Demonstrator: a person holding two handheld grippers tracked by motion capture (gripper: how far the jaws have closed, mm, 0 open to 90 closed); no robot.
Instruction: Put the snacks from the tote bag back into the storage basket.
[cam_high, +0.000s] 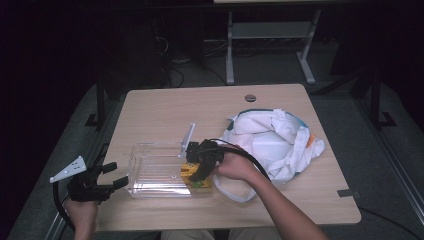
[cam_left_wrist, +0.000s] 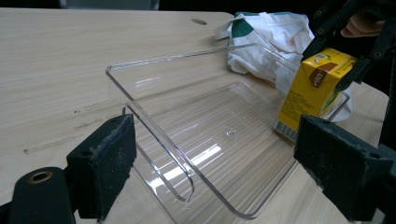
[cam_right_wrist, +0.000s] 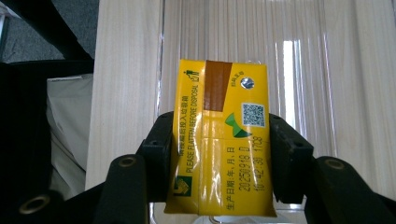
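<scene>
A yellow drink carton (cam_right_wrist: 219, 93) stands upright at the right end of a clear plastic tray (cam_high: 150, 172), its base low inside the tray. My right gripper (cam_high: 201, 167) comes down on the carton (cam_high: 192, 173) from above and is shut on it, a black pad pressed to each side. In the left gripper view the carton (cam_left_wrist: 317, 79) and the right gripper (cam_left_wrist: 332, 63) are at the tray's (cam_left_wrist: 154, 60) far end. My left gripper (cam_high: 116, 174) is open at the tray's left end, and the tray's near corner lies between its jaws (cam_left_wrist: 219, 163).
A crumpled white cloth bag (cam_high: 272, 142) with teal trim lies right of the tray, close behind the right hand. The wooden table (cam_high: 165, 110) has a round cable hole (cam_high: 250, 98) near its far edge. The left hand hangs past the table's front-left corner.
</scene>
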